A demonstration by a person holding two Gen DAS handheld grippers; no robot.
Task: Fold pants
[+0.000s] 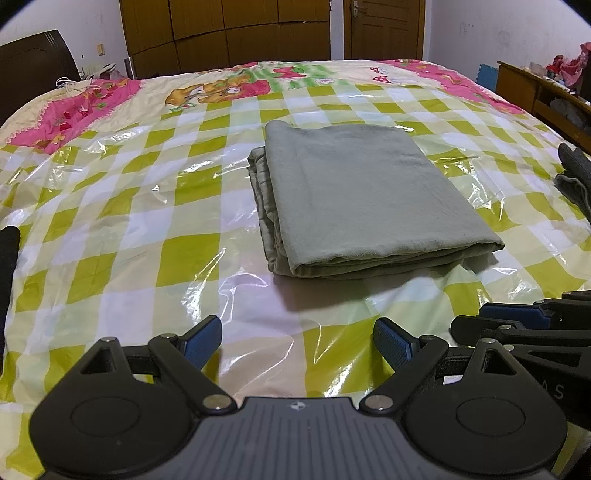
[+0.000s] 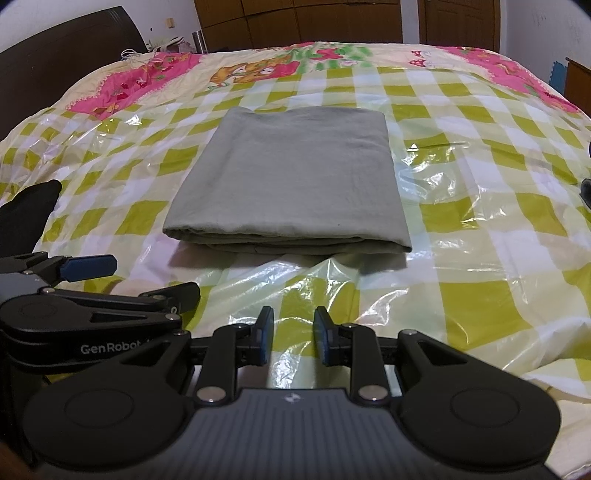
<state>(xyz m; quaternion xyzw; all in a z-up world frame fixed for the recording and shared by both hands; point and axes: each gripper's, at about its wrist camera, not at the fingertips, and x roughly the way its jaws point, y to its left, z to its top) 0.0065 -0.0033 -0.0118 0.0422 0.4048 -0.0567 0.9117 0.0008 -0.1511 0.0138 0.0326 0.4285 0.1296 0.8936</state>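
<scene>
Lying flat in the middle of the bed, the grey-green pants (image 1: 369, 199) are folded into a thick rectangle, several layers stacked. The near edge is a rounded fold with the layers showing under it; the left edge shows a ragged stack of seams that juts out a little past the top layer; the far and right edges look clean and straight. The pants rest on a clear plastic sheet (image 1: 155, 229) spread over a yellow-green checked bedcover (image 2: 480, 295), and the plastic is crumpled and puckered just in front of the near edge and off to the right.

Both tools hang back from the pants, near the bed's near side, side by side. The left gripper (image 1: 297, 341) has its blue pads spread wide with nothing between them. The right gripper (image 2: 293, 339) has its pads drawn closer, a narrow gap left, also empty and touching nothing.

There is open cover on every side of the pants: a broad stretch to the left, a fair band to the right, and the far part runs up to a pink patterned border (image 1: 74, 110). A dark garment (image 1: 576, 177) sits at the right edge, well apart from the pants. A wooden wardrobe (image 1: 225, 33) stands beyond the bed.
</scene>
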